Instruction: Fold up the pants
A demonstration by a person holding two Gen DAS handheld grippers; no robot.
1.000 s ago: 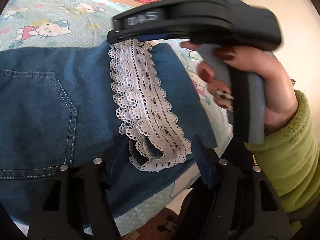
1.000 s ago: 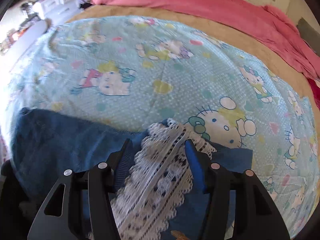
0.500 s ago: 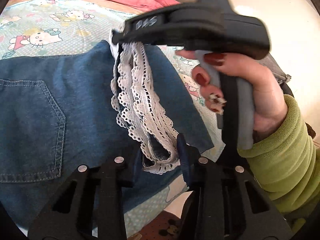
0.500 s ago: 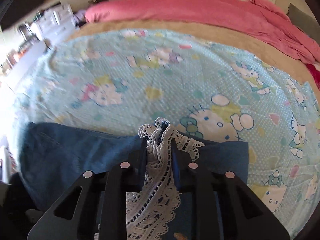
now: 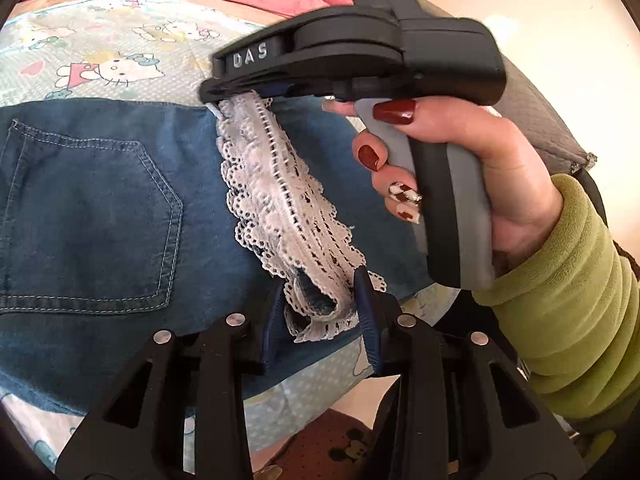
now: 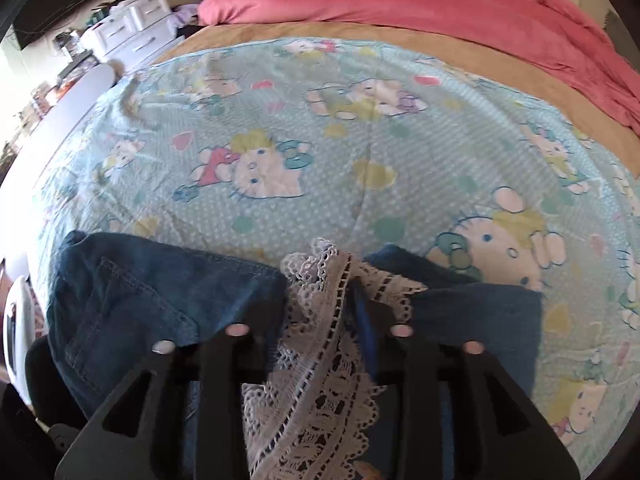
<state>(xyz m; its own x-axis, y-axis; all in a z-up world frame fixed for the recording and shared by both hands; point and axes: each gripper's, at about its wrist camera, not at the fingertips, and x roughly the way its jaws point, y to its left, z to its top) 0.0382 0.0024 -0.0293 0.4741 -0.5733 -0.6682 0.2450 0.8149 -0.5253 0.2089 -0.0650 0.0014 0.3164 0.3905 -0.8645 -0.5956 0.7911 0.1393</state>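
Blue denim pants (image 5: 100, 200) lie flat on a cartoon-cat bedsheet (image 6: 260, 140), back pocket up. A white lace trim (image 5: 280, 192) runs across the denim between my two grippers. My left gripper (image 5: 320, 292) is shut on the near, looped end of the lace. My right gripper (image 5: 240, 96), held by a hand in a green sleeve (image 5: 560, 280), sits on the far end. In the right wrist view the lace (image 6: 320, 360) fills the gap of the right gripper (image 6: 320, 308). Its jaws are opening, but the bunched lace still touches both pads. More denim (image 6: 160, 300) spreads to either side.
A pink blanket (image 6: 440, 4) is heaped along the far side of the bed, with a tan cover (image 6: 400, 40) in front of it. White drawers and clutter (image 6: 128, 24) stand beyond the bed's left corner. The bed's near edge and floor (image 5: 340, 440) show under my left gripper.
Both grippers, open around the lace a second ago, closed on it. The right one pinched tight, has since widened somewhat and shifted, and the lace now stretches straighter between them.
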